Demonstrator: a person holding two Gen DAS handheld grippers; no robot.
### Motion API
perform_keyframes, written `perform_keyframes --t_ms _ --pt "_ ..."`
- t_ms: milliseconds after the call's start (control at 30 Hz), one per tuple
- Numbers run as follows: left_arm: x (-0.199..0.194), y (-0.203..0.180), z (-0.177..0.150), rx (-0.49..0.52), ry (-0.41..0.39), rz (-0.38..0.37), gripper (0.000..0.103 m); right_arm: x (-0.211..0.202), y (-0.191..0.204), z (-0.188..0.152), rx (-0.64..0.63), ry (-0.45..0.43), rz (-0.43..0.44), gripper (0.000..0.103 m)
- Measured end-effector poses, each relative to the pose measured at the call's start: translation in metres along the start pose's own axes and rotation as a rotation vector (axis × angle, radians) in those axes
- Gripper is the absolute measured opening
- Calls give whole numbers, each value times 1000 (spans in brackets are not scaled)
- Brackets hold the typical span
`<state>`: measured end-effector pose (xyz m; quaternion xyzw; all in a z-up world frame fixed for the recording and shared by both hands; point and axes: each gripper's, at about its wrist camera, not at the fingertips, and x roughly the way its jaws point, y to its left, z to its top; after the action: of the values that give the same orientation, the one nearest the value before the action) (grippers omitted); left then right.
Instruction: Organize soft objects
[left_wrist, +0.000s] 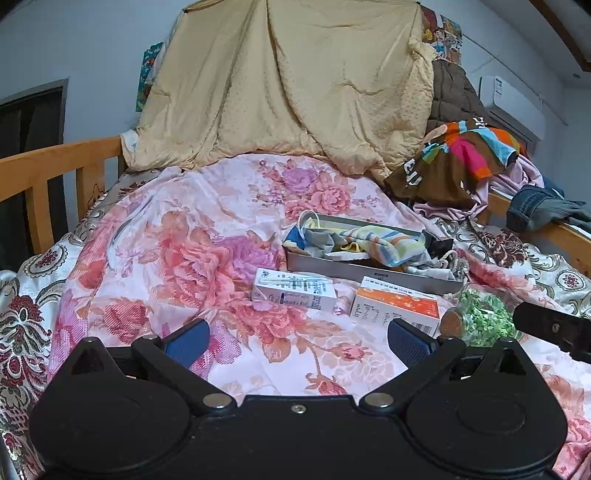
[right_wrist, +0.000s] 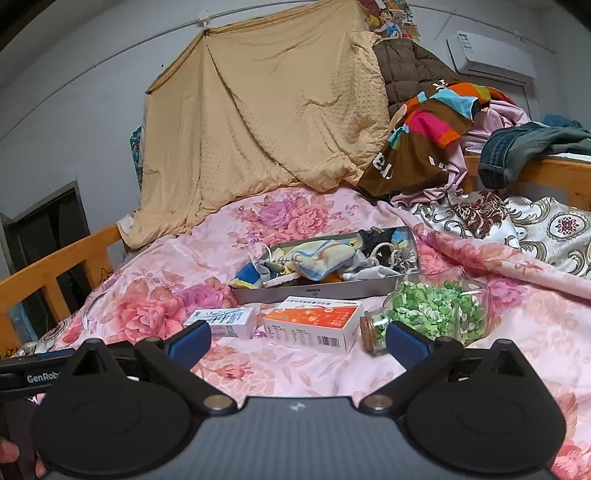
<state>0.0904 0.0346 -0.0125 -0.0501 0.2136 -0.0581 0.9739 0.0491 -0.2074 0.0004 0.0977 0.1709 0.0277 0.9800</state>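
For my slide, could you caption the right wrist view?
Open right gripper facing a cloth-filled metal tray on a floral bedspread.

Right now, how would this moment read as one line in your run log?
left tongs: open, empty | right tongs: open, empty | metal tray: holds soft cloths | boxes, jar: on bed

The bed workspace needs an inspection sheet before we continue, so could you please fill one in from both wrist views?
Surface: floral bedspread, wrinkled.
Job's things: metal tray holding a striped cloth and other crumpled fabrics.
Clutter: white carton, orange box, and glass jar of green bits lying on its side, all in front of the tray.
Grippers: left gripper and right gripper, jaws open, empty.
Cables: nothing seen.
Surroundings: tan quilt hanging behind; clothes pile; air conditioner.
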Motion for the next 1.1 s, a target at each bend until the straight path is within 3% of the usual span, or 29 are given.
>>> perform_keyframes --t_ms 1100 --pt "5 1 -13 -18 15 9 102 10 0 -12 -17 0 -48 103"
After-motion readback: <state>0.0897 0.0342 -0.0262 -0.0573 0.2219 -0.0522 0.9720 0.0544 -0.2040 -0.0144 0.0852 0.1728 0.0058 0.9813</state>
